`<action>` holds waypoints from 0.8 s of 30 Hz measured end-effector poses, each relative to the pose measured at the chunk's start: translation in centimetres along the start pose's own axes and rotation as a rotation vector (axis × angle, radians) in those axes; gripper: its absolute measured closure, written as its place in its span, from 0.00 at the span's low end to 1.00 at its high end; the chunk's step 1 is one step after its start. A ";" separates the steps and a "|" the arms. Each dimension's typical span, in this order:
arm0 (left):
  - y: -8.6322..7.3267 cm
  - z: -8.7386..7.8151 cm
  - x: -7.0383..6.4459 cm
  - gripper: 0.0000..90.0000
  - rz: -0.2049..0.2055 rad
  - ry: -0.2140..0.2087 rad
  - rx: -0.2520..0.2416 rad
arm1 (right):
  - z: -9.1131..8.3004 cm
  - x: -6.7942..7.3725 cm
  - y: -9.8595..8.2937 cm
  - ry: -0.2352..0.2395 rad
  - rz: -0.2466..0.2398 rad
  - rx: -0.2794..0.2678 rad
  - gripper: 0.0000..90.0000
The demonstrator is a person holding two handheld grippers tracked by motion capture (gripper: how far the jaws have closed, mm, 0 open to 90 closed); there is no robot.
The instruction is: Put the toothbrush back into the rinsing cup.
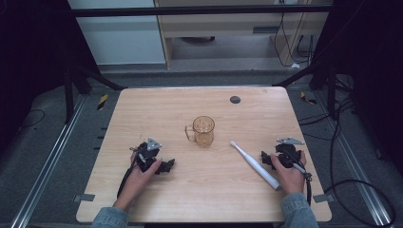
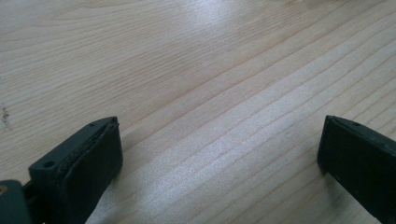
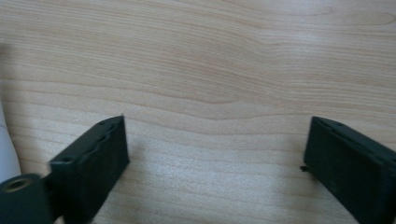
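An amber glass mug [image 1: 203,130] stands upright near the middle of the wooden table [image 1: 157,111], its handle to the left. A white electric toothbrush [image 1: 255,165] lies diagonally at the right, brush head toward the mug. My left gripper [image 1: 169,166] rests on the table left of and nearer than the mug; in the left gripper view it [image 2: 219,125] is open over bare wood. Beside the toothbrush's right side, my right gripper [image 1: 264,159] lies low on the table. The right gripper view shows it [image 3: 217,123] open with nothing between its jaws, and a sliver of the toothbrush [image 3: 6,149] at the left edge.
A small dark round disc [image 1: 235,99] sits near the table's far edge. Cables [image 1: 361,183] trail on the floor to the right. A black frame bar [image 1: 199,10] crosses behind the table. The person's sleeves come in at the bottom.
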State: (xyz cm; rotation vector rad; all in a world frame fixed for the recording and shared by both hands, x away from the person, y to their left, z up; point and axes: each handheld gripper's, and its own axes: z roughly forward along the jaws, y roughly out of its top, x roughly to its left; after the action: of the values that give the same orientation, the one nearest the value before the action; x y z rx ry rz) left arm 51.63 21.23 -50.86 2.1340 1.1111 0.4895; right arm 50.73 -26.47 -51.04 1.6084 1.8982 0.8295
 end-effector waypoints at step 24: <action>0.0 0.0 0.0 0.00 -0.003 0.001 -0.001 | -7.4 5.2 5.6 0.073 -0.350 0.158 0.42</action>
State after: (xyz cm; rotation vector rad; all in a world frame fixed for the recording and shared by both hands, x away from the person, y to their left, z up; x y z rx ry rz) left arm 51.62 21.20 -50.86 2.1314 1.1147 0.4894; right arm 48.27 -21.67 -41.88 1.2882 2.2596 0.6088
